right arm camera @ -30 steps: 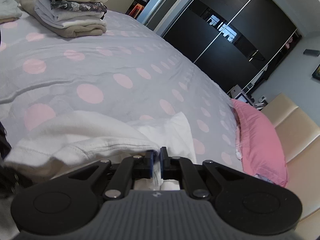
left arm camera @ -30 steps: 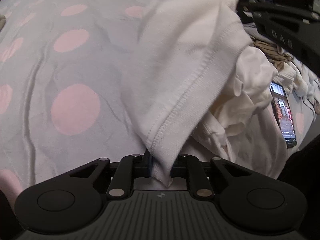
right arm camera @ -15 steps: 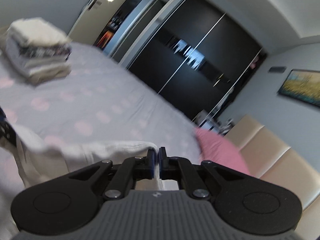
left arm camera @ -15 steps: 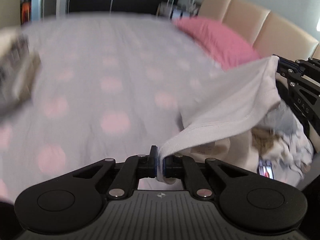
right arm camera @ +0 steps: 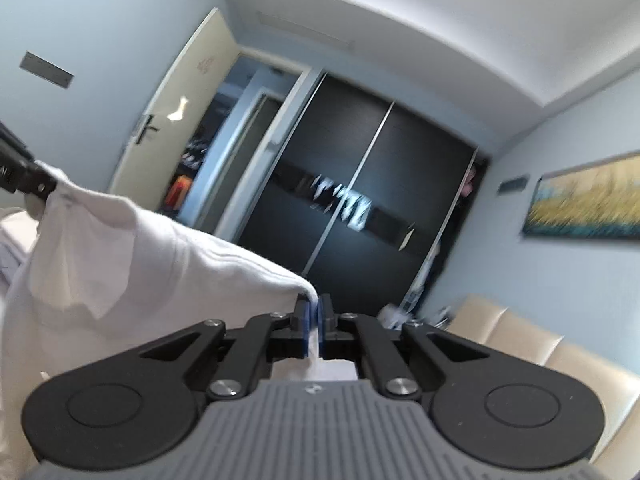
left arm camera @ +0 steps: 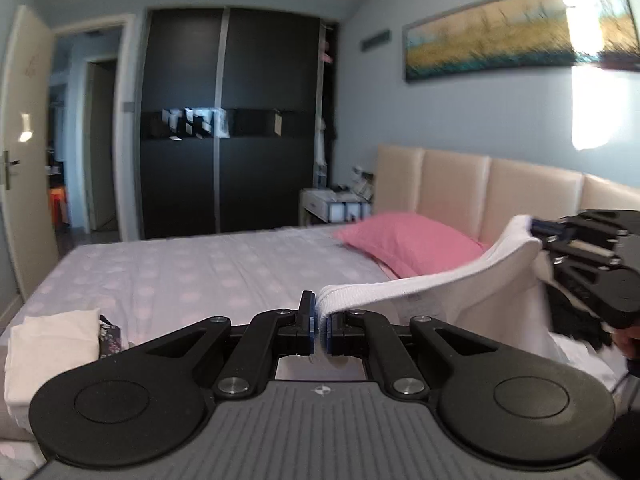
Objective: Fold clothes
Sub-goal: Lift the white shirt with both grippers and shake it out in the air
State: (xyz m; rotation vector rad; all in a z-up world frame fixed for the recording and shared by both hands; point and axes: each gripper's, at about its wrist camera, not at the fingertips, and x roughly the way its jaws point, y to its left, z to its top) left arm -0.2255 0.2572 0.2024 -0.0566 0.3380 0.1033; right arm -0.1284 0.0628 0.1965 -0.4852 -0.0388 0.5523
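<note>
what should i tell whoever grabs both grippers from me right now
Left gripper: shut on one end of the white garment.
Right gripper: shut on the other end, so the hem hangs stretched between the two, lifted above the bed.
Done: a stack of folded clothes sits at the near left of the bed.
Left: this garment is not yet folded. Probably lay it flat on the dotted cover, well short of the pink pillow, fold it and add it to the stack. More unfolded laundry seems to lie low on the right, too blurred to count.
</note>
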